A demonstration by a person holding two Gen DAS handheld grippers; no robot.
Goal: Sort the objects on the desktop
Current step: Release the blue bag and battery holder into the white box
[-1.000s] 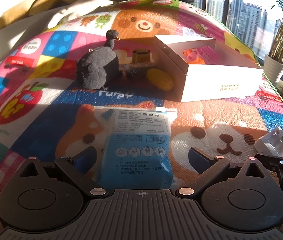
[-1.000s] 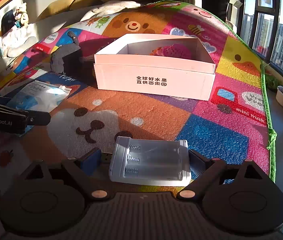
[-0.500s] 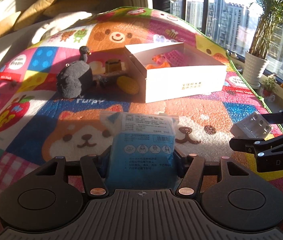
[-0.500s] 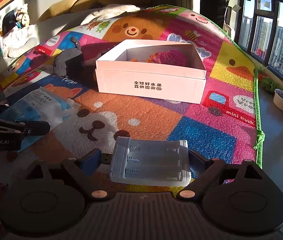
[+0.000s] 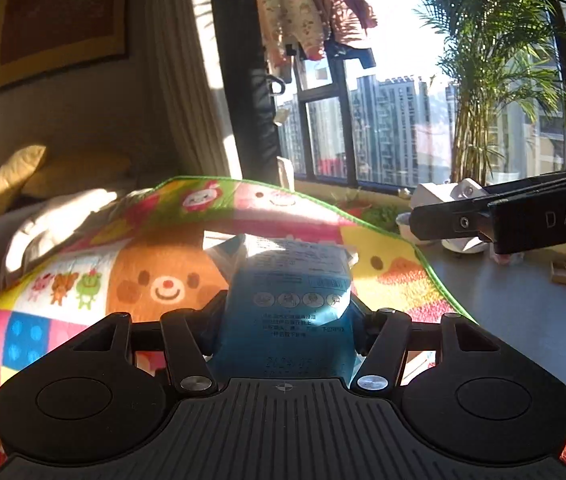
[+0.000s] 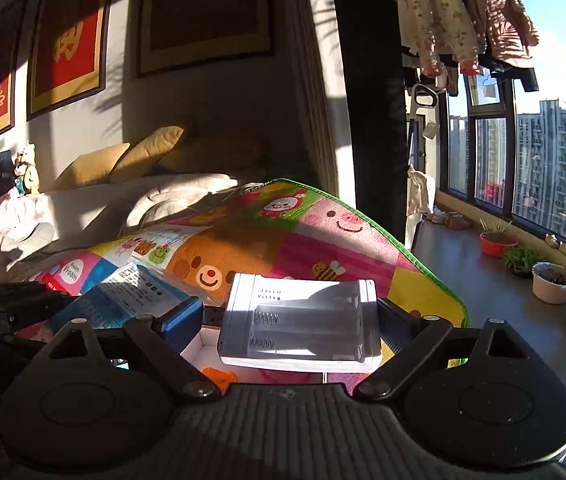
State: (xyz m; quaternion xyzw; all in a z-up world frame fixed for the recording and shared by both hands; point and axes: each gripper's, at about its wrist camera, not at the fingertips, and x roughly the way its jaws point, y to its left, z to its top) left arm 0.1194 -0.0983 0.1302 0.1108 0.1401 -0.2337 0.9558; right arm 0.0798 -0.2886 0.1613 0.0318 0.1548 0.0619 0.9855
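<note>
From the left wrist view, your left tongs [image 5: 287, 320] are clamping the blue packet [image 5: 289, 300] between their fingers, carrying it raised above the colourful play mat [image 5: 163, 280]. At the right edge your right tongs [image 5: 439, 210] are reaching in, gripping the white plastic case [image 5: 449, 192]. A potted palm [image 5: 483, 80] is standing by the window behind.

From the right wrist view, your right tongs [image 6: 295, 320] are squeezing the white plastic case [image 6: 303, 320] from both sides, holding it over the white box [image 6: 203, 348], whose inside is showing an orange toy [image 6: 215, 376]. The blue packet [image 6: 123, 296] is hanging just beside the case on the left, pinched in your left tongs [image 6: 55, 304]. Cushions [image 6: 123, 160] are lying on the sofa beyond the mat.
</note>
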